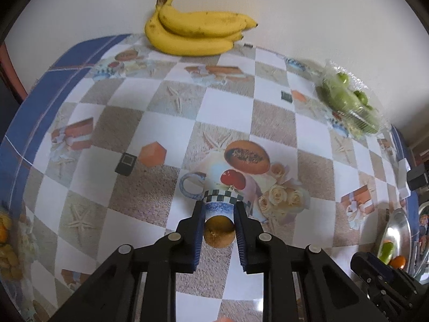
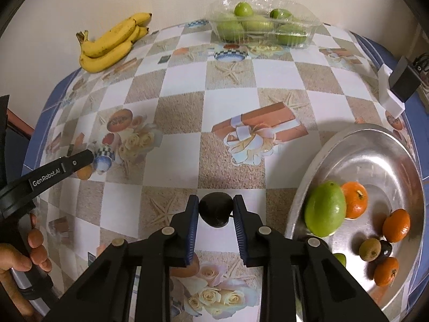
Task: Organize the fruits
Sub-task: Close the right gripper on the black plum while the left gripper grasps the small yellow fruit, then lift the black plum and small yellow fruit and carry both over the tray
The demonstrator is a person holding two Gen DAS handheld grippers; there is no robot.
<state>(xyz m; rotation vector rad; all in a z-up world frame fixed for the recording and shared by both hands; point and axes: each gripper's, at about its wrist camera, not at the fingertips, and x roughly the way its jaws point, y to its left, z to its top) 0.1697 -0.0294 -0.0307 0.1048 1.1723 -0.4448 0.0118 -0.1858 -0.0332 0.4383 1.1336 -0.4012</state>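
Three bananas [image 2: 110,44] are lying in one bunch on the table. One clear plastic box [image 2: 264,22] is holding green fruits; about six are showing, the exact number being hard to tell. One metal bowl [image 2: 356,145] is holding four oranges [image 2: 355,200], one large green fruit [image 2: 324,209] and one small brown fruit [image 2: 370,249]. Two grippers are each pinching one fruit: one brown [image 1: 218,234], one dark [image 2: 215,212].

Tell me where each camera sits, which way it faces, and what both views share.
Left wrist: on the left tool, looking steeply down at a brown fruit it grips; its black fingers show.
Right wrist: on the right tool, looking down at a dark fruit it grips; a hand shows.
Shared: bananas, green fruit box, metal tray.
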